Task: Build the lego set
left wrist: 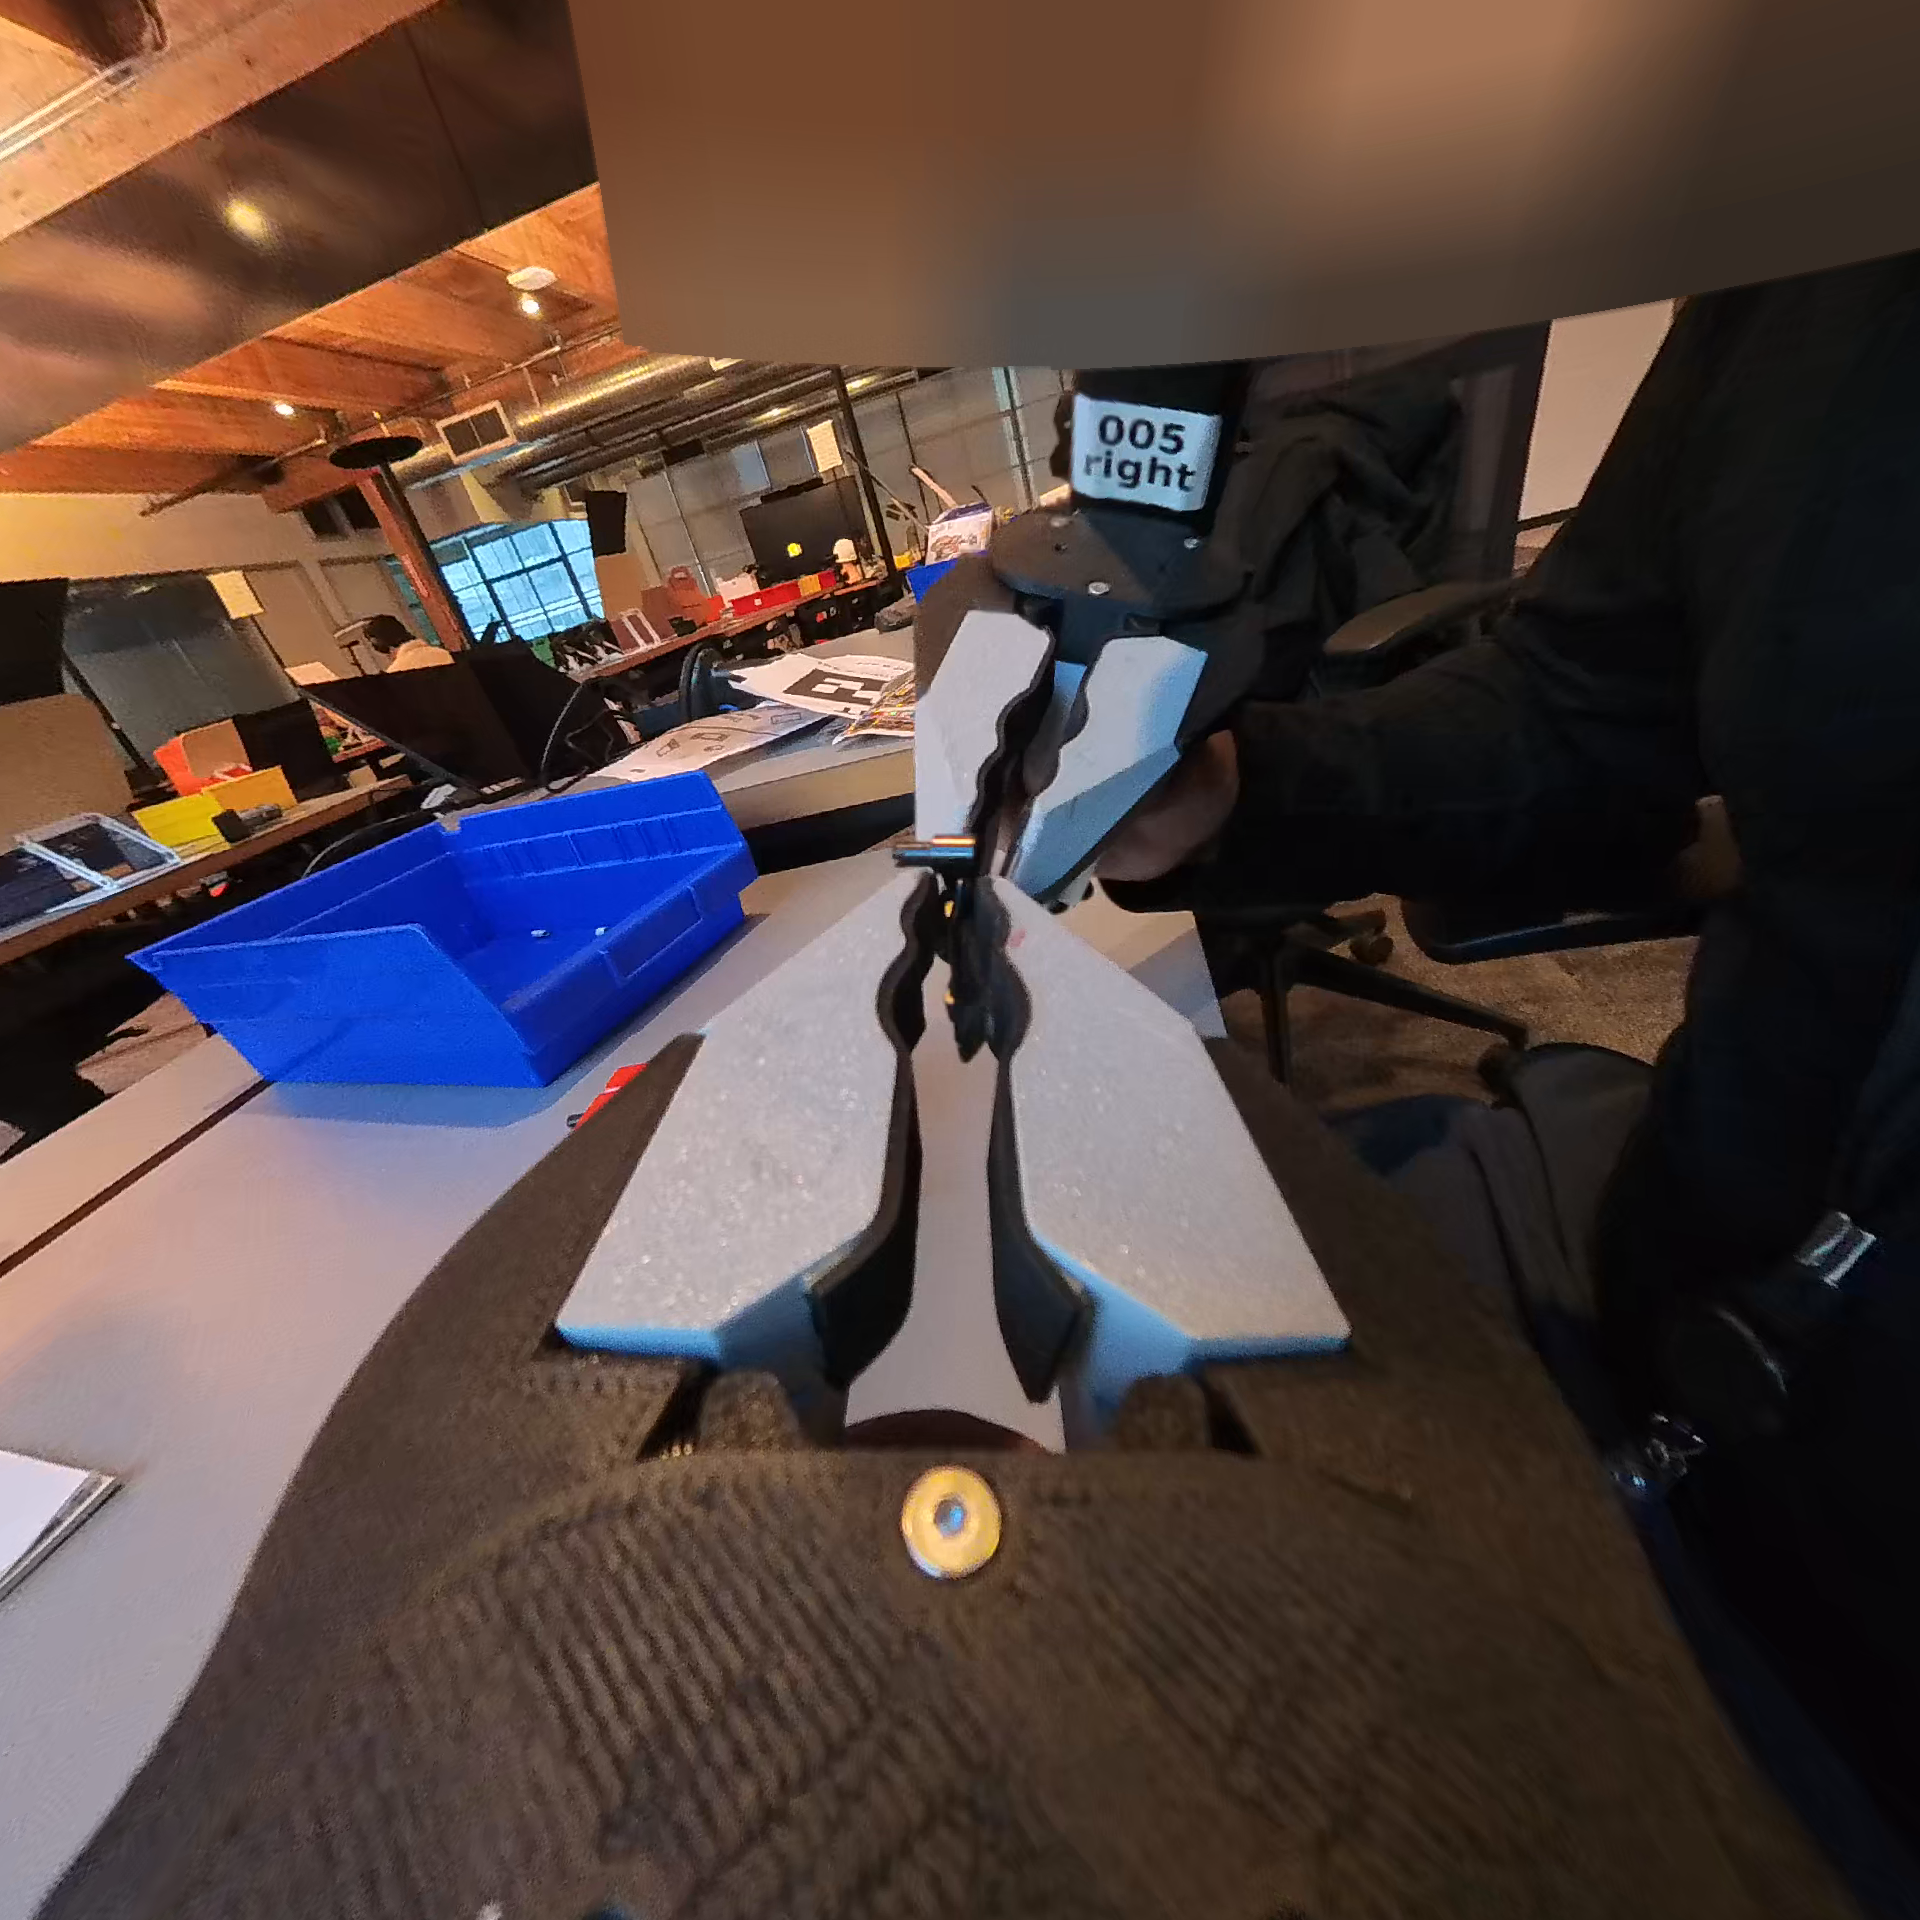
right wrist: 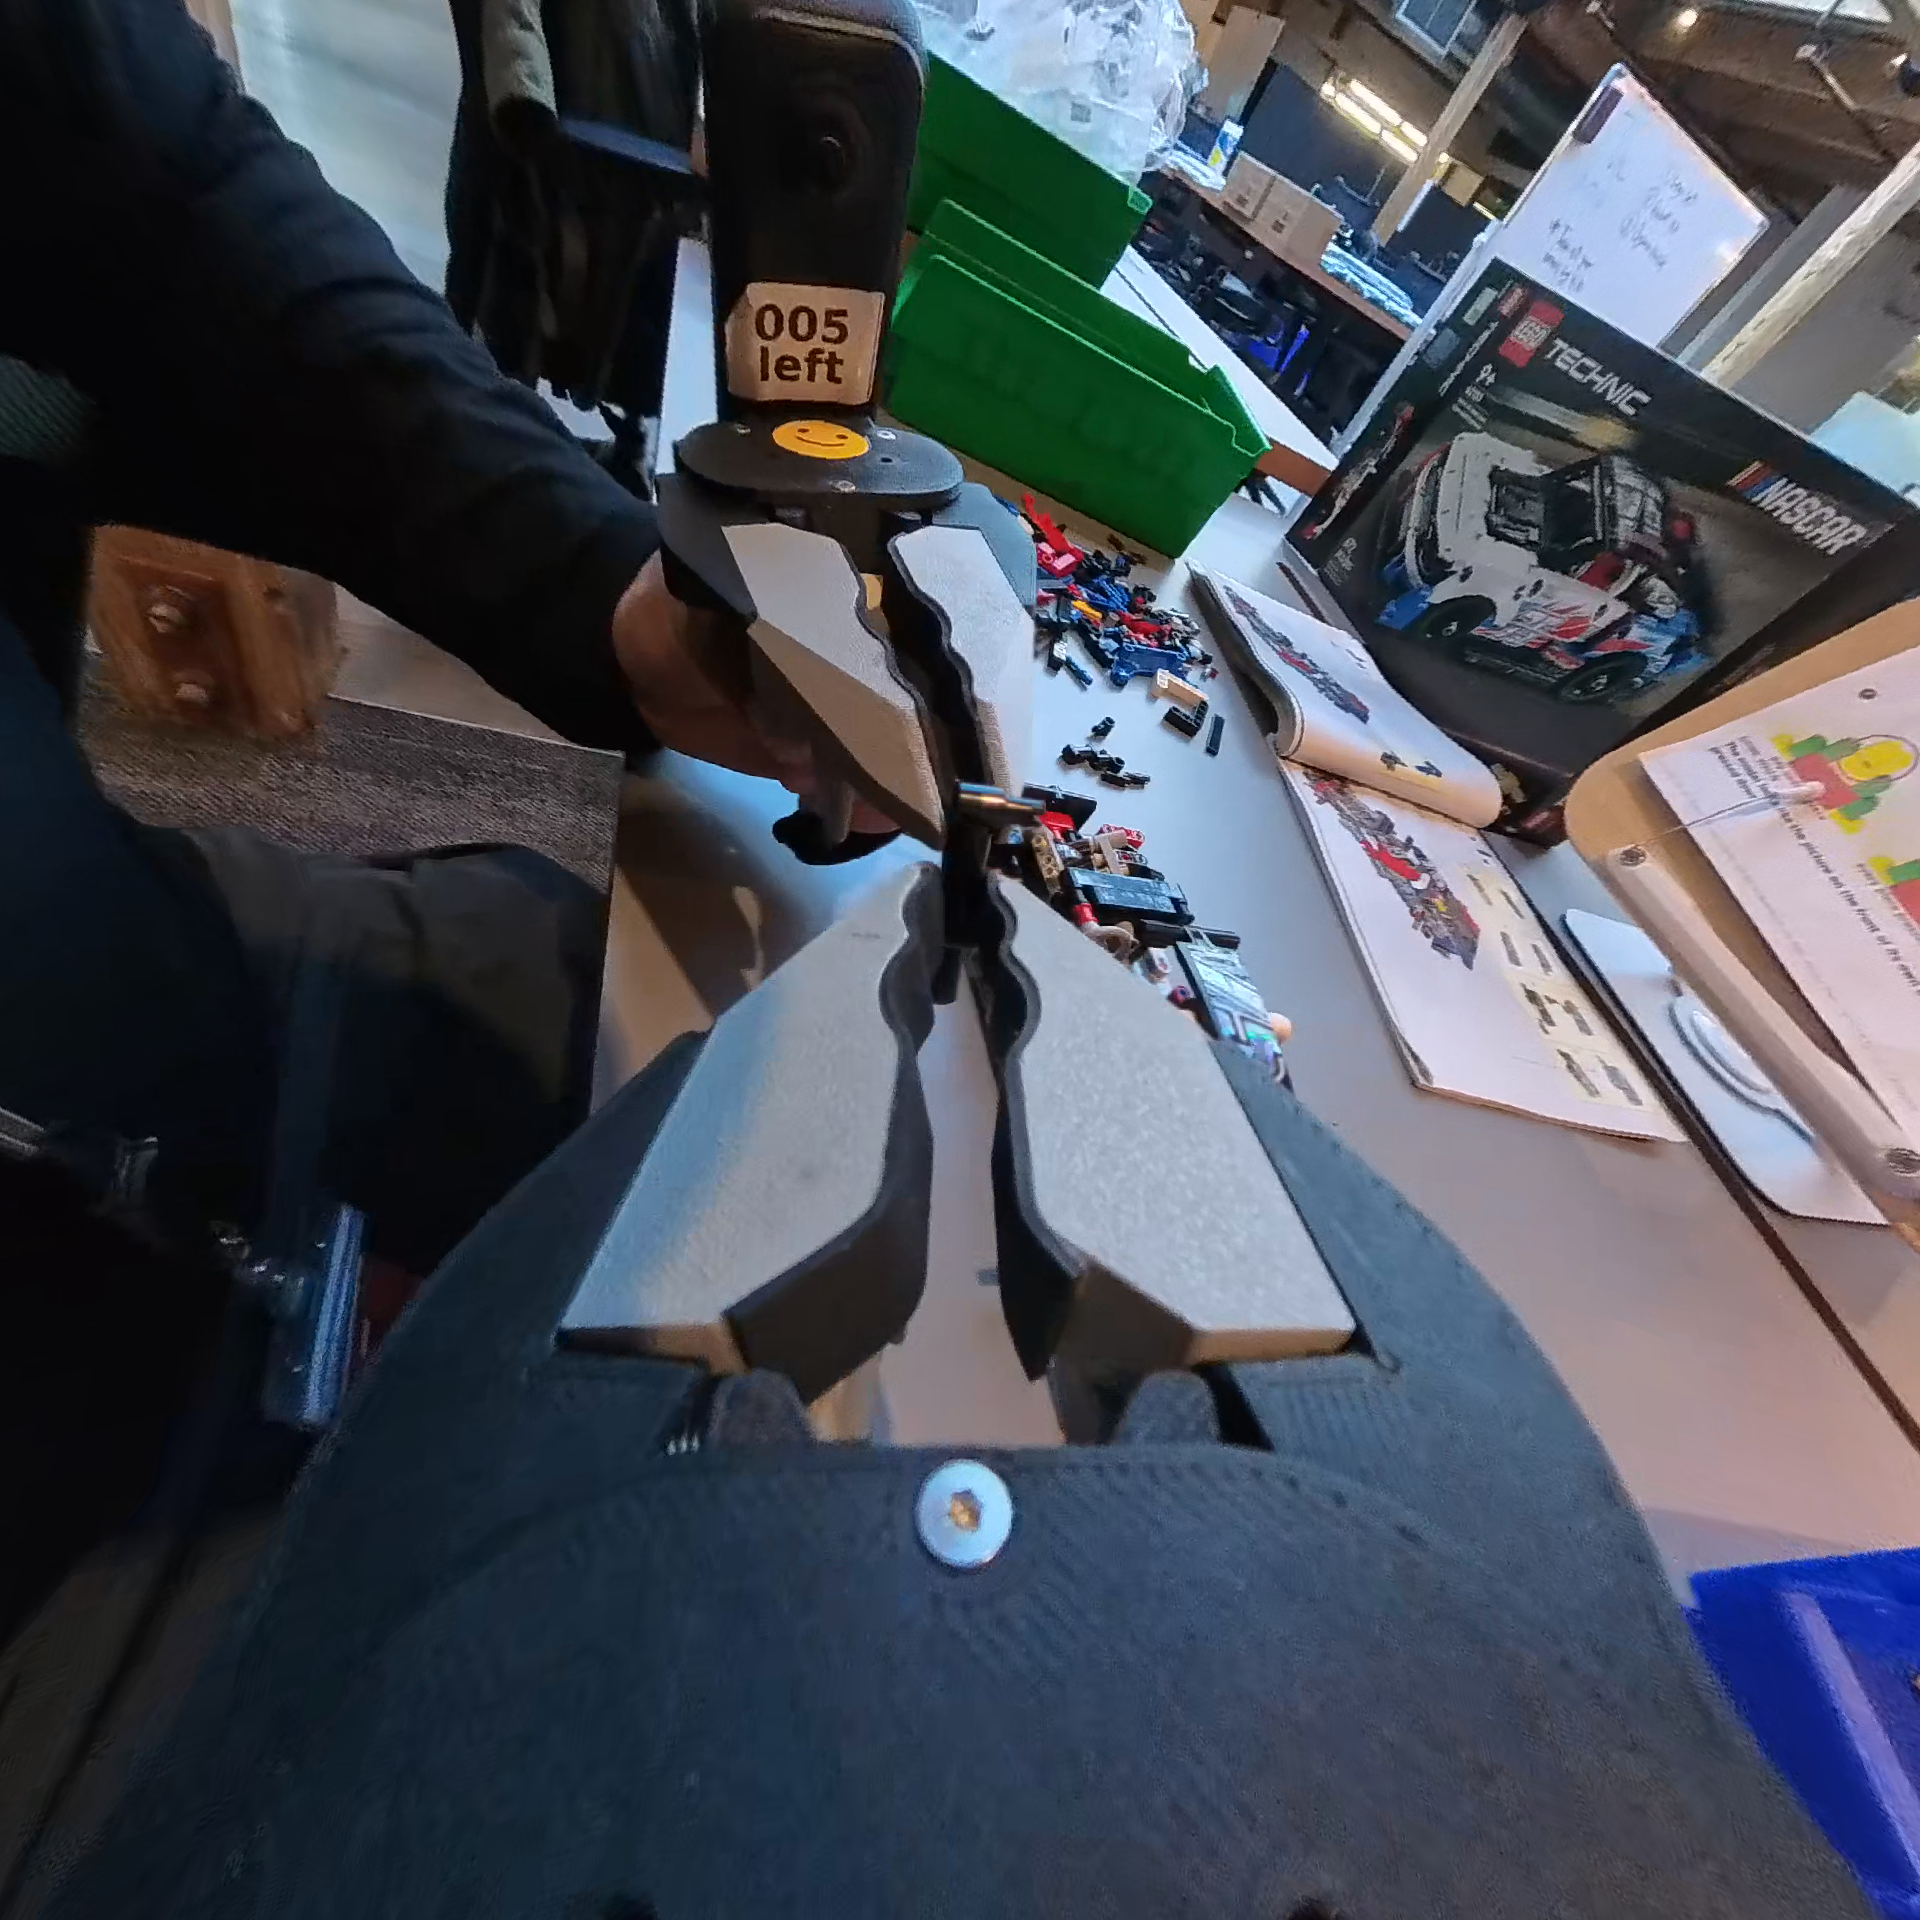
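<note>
My left gripper point(left wrist: 951, 906) and right gripper point(right wrist: 961, 909) meet tip to tip in the air above the grey table point(right wrist: 1351, 1299). The left gripper is shut on a slim black lego piece point(left wrist: 964, 977) with small yellow spots. The right gripper is shut on a thin black lego piece point(right wrist: 954, 935) that stands up between its fingers. A short black pin point(left wrist: 935, 847) lies crosswise where the tips meet; it also shows in the right wrist view point(right wrist: 995, 801). I cannot tell which piece it sits in. The right gripper point(left wrist: 992, 847) faces me in the left wrist view, the left gripper point(right wrist: 961, 821) in the right wrist view.
A partly built lego assembly point(right wrist: 1127, 894) and several loose pieces point(right wrist: 1122, 623) lie on the table. An open instruction booklet point(right wrist: 1455, 935), the set's box point(right wrist: 1579, 561) and green bins point(right wrist: 1049, 416) stand behind. A blue bin point(left wrist: 457, 935) sits on the other side. Less than 4 cm separates the two grippers' tips.
</note>
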`<action>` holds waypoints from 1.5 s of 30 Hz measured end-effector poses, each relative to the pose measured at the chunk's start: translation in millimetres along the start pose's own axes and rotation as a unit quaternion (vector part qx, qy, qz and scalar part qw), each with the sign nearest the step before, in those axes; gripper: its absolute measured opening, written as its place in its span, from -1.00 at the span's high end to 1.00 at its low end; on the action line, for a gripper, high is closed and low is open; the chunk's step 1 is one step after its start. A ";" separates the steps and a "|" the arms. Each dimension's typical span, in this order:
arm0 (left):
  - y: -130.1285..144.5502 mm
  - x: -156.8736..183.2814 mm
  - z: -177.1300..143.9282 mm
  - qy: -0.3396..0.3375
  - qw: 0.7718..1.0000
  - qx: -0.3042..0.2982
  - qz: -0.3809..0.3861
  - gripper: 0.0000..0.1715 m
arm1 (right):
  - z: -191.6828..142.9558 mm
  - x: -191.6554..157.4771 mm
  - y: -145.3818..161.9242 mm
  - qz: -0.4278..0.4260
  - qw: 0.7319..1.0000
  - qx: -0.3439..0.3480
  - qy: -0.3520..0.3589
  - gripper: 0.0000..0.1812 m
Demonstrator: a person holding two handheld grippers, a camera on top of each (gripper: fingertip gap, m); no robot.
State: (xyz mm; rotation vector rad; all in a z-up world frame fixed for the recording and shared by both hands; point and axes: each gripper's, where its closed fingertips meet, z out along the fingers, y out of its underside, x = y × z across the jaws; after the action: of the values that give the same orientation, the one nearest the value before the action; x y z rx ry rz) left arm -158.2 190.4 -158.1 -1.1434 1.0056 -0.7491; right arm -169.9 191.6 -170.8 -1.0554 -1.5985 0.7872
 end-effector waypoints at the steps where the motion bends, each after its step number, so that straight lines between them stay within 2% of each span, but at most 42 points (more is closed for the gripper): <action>1: 0.6 0.3 0.3 -0.001 1.000 -0.003 0.006 0.96 | -0.2 -0.6 0.3 0.008 1.000 0.003 -0.006 0.97; 15: 11.1 -2.9 2.6 -0.004 1.000 -0.018 -0.014 0.96 | 1.5 0.9 11.0 -0.027 0.999 -0.021 0.019 0.97; 22: 20.4 -10.8 -1.8 0.014 0.994 -0.057 -0.091 0.95 | 9.2 5.7 17.4 0.044 0.999 0.016 0.008 0.96; 24: 20.4 -13.1 -6.4 0.011 0.994 -0.070 -0.085 0.87 | 7.7 11.5 17.6 0.064 0.997 0.026 0.013 0.96; 27: 26.5 -16.8 -19.6 -0.005 0.993 -0.110 -0.045 0.79 | -7.2 33.4 15.7 0.105 0.992 0.063 0.038 0.97; 31: 38.5 -29.7 -50.2 -0.051 0.985 -0.162 0.008 0.73 | -47.2 73.9 11.2 0.173 0.971 0.153 0.061 0.97; 36: 44.4 -66.0 -98.1 -0.160 0.971 -0.171 0.047 0.71 | -80.9 132.4 50.5 0.247 0.944 0.188 0.112 0.97; 40: 46.1 -97.4 -122.7 -0.230 0.954 -0.164 0.097 0.76 | -74.0 164.4 60.8 0.269 0.939 0.197 0.082 0.97; 45: 51.2 -114.7 -127.2 -0.249 0.952 -0.163 0.068 0.76 | -41.5 187.7 55.7 0.243 0.952 0.186 0.013 0.97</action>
State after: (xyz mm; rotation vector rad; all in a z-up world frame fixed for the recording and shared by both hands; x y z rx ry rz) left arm -320.4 258.4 -190.3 -1.4399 0.7797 -0.1610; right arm -133.9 385.3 -135.5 -1.1826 -1.1104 1.3398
